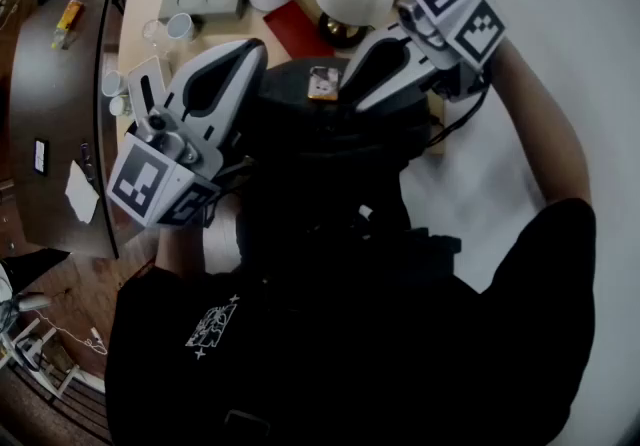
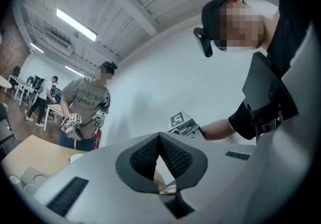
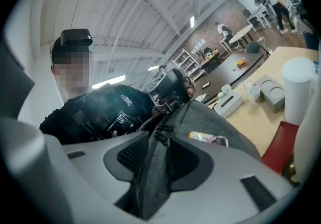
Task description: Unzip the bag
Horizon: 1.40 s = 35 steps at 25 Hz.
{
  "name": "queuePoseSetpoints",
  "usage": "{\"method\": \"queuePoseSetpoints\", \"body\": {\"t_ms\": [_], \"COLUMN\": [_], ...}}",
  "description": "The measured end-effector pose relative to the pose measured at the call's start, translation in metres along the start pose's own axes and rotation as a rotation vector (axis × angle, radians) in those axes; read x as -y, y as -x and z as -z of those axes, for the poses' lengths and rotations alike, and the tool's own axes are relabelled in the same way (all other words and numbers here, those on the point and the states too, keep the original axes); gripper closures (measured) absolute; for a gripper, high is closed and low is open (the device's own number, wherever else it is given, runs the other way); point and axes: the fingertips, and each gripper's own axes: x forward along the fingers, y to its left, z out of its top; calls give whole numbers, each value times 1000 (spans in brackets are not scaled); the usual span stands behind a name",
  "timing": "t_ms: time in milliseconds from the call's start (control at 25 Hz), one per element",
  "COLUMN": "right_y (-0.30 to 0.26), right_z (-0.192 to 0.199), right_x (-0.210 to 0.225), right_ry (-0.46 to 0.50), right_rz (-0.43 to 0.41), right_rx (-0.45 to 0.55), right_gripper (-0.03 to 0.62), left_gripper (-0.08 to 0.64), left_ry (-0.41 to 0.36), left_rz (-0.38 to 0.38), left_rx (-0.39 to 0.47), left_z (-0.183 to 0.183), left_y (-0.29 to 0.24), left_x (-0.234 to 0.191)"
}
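Fabric of the bag (image 3: 220, 122) sits pinched between the right gripper (image 3: 156, 140) jaws, probably to brace it for unzipping; the left gripper (image 2: 159, 140), just beside, is clenched on nothing visible.

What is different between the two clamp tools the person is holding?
On the left gripper the jaws are together; on the right gripper they stand apart. The left gripper holds nothing visible; the right gripper clamps a fold of the grey bag. Both are white, two-jawed tools.
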Motion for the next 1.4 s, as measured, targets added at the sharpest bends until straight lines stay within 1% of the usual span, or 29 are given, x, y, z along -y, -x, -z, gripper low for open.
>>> {"method": "queuePoseSetpoints", "body": {"t_ms": [200, 360, 480, 600, 720, 760, 1040, 1120, 1200, 1320, 1400], "right_y": [-10, -10, -11, -10, -12, -13, -18, -22, -24, -28, -29], "right_z": [-1, -4, -7, -8, -9, -8, -7, -4, -1, -1, 0], "right_x": [4, 2, 0, -4, -7, -7, -14, -14, -16, -27, -32], "right_ry": [-16, 12, 3, -33, -97, -112, -161, -149, -113, -53, -21], "right_rz": [-60, -66, -76, -85, -109, -112, -89, -64, -45, -28, 15], "right_rx": [-87, -154, -186, -194, -172, -166, -174, -190, -197, -203, -235], "right_gripper": [434, 434, 436, 440, 454, 472, 476, 500, 555, 555, 531], "left_gripper": [561, 561, 561, 561, 561, 561, 561, 561, 561, 561, 561], "left_ry": [8, -6, -6, -3, 0, 0, -4, -6, -9, -19, -25], "left_rz": [-3, -19, -21, -17, -9, -6, 5, 11, 18, 20, 20], "left_rx": [5, 17, 18, 23, 26, 26, 22, 15, 10, 3, 2], "left_z": [-2, -4, -5, -6, -7, -8, -8, -7, -5, -3, -3], "left_y": [-2, -6, -6, -6, -5, -4, -4, -4, -5, -6, -6], "left_x": [-4, -9, -10, -10, -9, -9, -8, -7, -5, -3, -3]}}
